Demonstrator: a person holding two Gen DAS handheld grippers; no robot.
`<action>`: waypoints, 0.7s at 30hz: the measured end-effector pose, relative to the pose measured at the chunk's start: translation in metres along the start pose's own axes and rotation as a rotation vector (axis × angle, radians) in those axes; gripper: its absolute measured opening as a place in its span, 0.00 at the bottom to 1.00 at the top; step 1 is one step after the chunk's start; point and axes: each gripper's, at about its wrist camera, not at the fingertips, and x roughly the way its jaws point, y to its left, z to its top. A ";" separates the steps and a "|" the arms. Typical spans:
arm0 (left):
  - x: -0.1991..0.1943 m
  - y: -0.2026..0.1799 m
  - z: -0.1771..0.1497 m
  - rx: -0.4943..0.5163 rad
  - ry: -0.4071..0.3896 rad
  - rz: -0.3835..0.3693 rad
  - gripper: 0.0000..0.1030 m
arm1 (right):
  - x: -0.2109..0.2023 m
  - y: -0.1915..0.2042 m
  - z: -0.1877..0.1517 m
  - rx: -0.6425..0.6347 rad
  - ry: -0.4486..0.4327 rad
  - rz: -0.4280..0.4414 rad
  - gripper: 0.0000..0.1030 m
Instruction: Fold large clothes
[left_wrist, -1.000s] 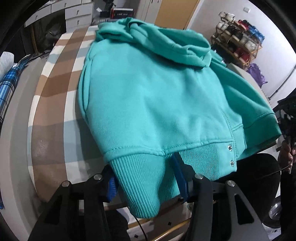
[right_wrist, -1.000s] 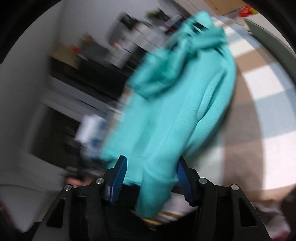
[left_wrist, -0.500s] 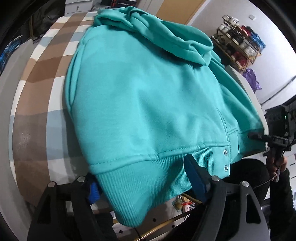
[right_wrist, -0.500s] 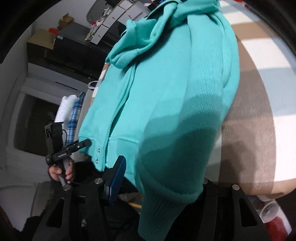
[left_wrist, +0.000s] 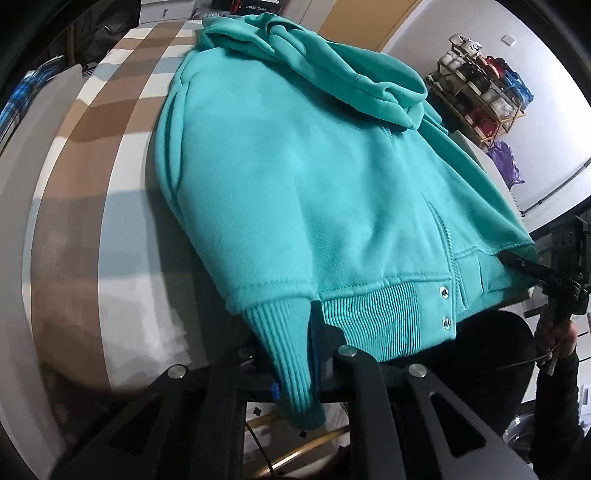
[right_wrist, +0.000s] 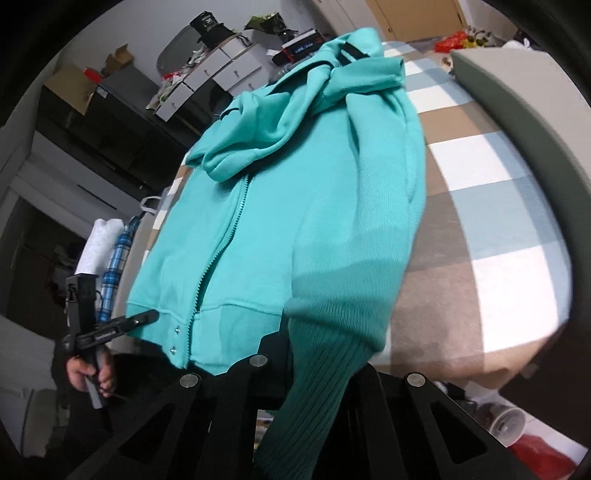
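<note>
Now that both jaws have snapped closed, left hand-held gripper (left_wrist: 295, 369) and right hand-held gripper (right_wrist: 317, 373) each clench a ribbed cuff of the teal hoodie (left_wrist: 295, 177) lying on the checked bed (left_wrist: 74, 221), so folding can start.

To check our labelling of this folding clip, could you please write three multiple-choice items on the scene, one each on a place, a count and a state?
1. The teal hoodie lies on:
A. a bare wooden floor
B. a checked cover
C. a chair back

2. How many metal snaps show on the hem?
A. two
B. four
C. none

3. The right gripper is:
A. open above the hood
B. shut on nothing
C. shut on a ribbed sleeve cuff

Key:
1 B: brown, white and blue checks show all round the hoodie.
2 A: one snap sits above the other beside the zip.
3 C: the cuff runs down between its closed fingers.
</note>
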 end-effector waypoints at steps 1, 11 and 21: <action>-0.002 -0.002 -0.004 0.001 0.002 -0.005 0.06 | -0.003 0.000 -0.003 -0.003 -0.007 -0.014 0.06; -0.007 0.000 -0.001 -0.043 0.003 -0.052 0.13 | -0.020 -0.001 -0.015 -0.097 -0.037 -0.105 0.21; -0.005 0.001 -0.006 -0.106 -0.015 -0.141 0.30 | -0.025 -0.036 -0.012 0.017 -0.068 -0.057 0.33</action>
